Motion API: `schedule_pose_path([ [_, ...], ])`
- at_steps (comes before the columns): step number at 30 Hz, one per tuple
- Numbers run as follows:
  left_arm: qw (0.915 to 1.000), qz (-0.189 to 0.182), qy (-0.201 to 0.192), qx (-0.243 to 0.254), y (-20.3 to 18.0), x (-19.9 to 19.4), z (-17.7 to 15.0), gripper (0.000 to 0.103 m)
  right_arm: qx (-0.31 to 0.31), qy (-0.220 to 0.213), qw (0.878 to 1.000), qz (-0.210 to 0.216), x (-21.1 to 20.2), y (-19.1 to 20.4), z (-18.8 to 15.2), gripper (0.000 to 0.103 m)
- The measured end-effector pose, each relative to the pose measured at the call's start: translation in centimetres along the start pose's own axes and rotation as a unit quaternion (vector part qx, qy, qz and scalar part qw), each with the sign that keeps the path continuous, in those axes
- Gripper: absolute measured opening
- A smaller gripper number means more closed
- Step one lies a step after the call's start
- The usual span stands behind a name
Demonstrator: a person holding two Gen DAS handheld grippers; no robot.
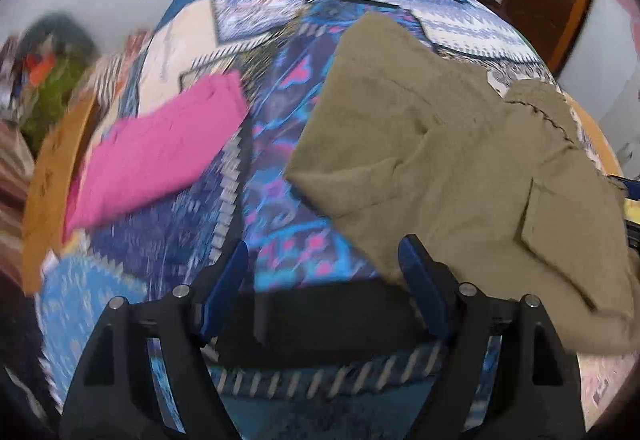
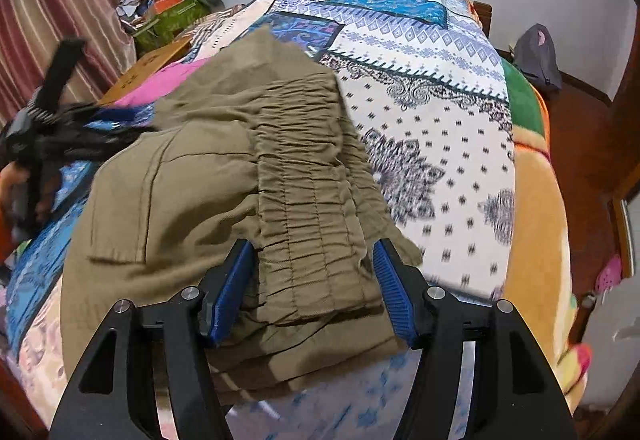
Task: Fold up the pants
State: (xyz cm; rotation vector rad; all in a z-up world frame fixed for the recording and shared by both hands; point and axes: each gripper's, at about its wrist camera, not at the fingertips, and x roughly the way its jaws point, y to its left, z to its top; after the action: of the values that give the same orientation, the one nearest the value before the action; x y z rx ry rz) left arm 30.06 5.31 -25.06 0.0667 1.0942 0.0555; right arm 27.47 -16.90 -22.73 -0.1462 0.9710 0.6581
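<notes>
We see open bedspread (image 1: 276,159) between the pink cloth (image 1: 160,155) and the pants (image 1: 440,159); clutter (image 2: 168,11) crowds the bed's far-left corner.

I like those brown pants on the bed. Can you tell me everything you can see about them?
The pants are olive-brown woven cloth, folded into a thick bundle lying flat on the patterned bedspread. A gathered elastic waistband runs across the top, with a stitched pocket flap on the side. The right gripper is open, its blue fingers on either side of the waistband end. The left gripper is open too, beside the pants' edge. A pink cloth lies nearby.
</notes>
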Motion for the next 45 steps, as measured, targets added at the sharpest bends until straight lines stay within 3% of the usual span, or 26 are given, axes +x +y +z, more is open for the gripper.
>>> schedule_pose_path([
  [3, 0.9993, -0.021, 0.003, -0.032, 1.6, -0.2, -0.8, 0.08, 0.003, 0.003, 1.0, -0.008, 1.3, -0.8, 1.0, 0.06],
  [7, 0.9995, -0.014, -0.007, -0.028, 1.5, -0.7, -0.7, 0.078, 0.017, 0.004, 1.0, -0.02, 2.3, -1.7, 2.2, 0.06],
  [11, 0.9995, -0.002, -0.028, -0.016, 1.7, -1.9, 0.1, 0.077, 0.026, -0.009, 0.999, -0.034, 0.3, -1.4, 2.2, 0.06],
  [17, 0.9985, -0.009, -0.053, -0.007, 2.0, -1.8, 2.3, 0.077, 0.056, -0.04, 0.997, -0.02, -4.0, 0.0, 1.5, 0.06],
  [21, 0.9995, -0.006, -0.031, 0.005, 2.1, 0.7, 3.2, 0.076, 0.059, -0.044, 0.997, -0.007, -5.2, 2.3, 0.4, 0.06],
  [23, 0.9999, -0.002, -0.009, 0.01, 2.2, 2.1, 3.1, 0.053, 0.063, -0.031, 0.998, 0.003, -4.5, 3.2, -0.4, 0.06],
  [24, 1.0, -0.003, 0.0, 0.009, 2.3, 2.7, 3.0, 0.051, 0.064, -0.02, 0.998, 0.005, -3.9, 3.5, -0.9, 0.06],
  [29, 0.9999, 0.005, -0.008, 0.01, 2.8, 2.5, 2.1, 0.051, 0.098, -0.001, 0.995, 0.019, -1.2, 2.2, -1.9, 0.06],
  [37, 0.9996, 0.005, -0.008, -0.026, 4.4, 1.7, 0.2, 0.051, 0.024, 0.007, 0.999, -0.031, 1.3, 1.2, 1.2, 0.054],
  [45, 0.9996, 0.002, -0.004, -0.03, 4.8, 1.0, -0.2, 0.051, 0.019, 0.017, 0.999, -0.042, 5.4, -2.2, 4.0, 0.046],
])
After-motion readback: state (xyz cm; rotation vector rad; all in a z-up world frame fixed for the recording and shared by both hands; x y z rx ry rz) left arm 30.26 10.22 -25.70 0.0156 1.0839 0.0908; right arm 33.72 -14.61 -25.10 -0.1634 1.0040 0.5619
